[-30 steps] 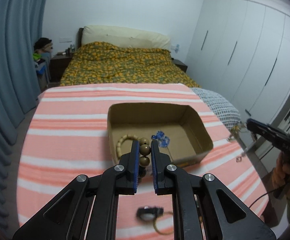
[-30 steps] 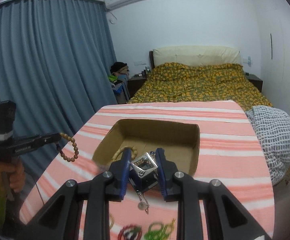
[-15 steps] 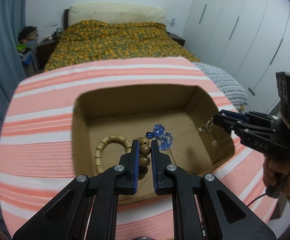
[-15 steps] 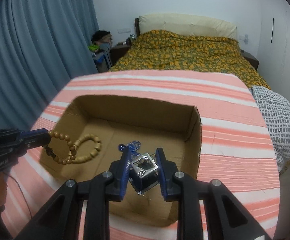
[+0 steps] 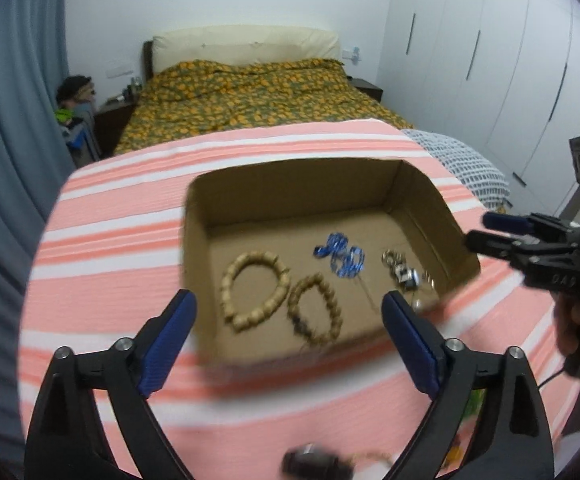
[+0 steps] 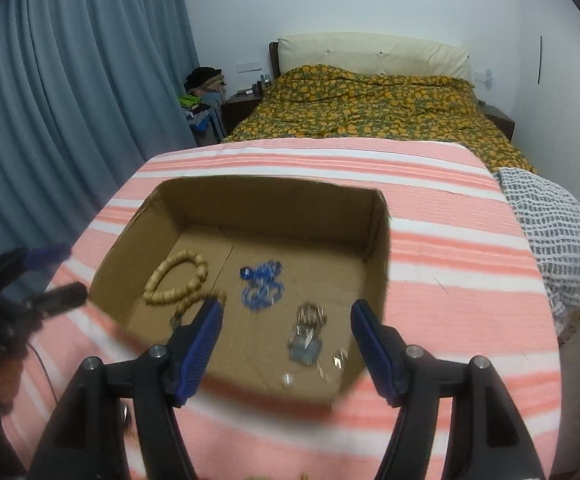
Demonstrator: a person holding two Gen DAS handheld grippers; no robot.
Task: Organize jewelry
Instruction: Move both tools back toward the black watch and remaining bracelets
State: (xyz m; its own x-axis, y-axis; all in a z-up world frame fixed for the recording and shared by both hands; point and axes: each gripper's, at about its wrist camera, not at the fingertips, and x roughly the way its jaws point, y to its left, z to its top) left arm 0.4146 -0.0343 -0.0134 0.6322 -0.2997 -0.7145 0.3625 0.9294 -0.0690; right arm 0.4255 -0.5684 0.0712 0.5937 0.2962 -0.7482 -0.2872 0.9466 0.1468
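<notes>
Blue ribbed pads line both pairs of black jaws, and both pairs have just been opening and now stand spread with nothing between them. The left gripper (image 5: 287, 312) hangs over the near wall of the open brown cardboard box (image 5: 418, 196). Just beyond its pads, on the box floor, lies the darker brown wooden bead bracelet (image 5: 316, 310), and touching it on the left-pad side lies the pale tan wooden bead bracelet (image 5: 254, 285). Further out, toward the right pad, sits the tangled blue crystal chain (image 5: 342, 256), and beyond the right pad's tip the small silver metal charm piece with its chain (image 5: 404, 270) rests near the box's right wall.

The right gripper (image 6: 285, 320) also hangs over the box's near edge. Between its spread pads, down on the floor of the box, lies the silver charm piece, free of both pads. A little further out is the blue crystal chain, and past the left pad the two bead bracelets, the darker one partly hidden behind that pad.

The box stands on a cloth striped salmon pink and white (image 5: 129, 216). Below the left gripper, near the frame's bottom edge, a small dark blurred object (image 5: 314, 460) lies on the cloth. Beyond the table is a bed with an orange-and-green floral cover (image 6: 374, 104), with blue curtains (image 6: 69, 92) to the left.
</notes>
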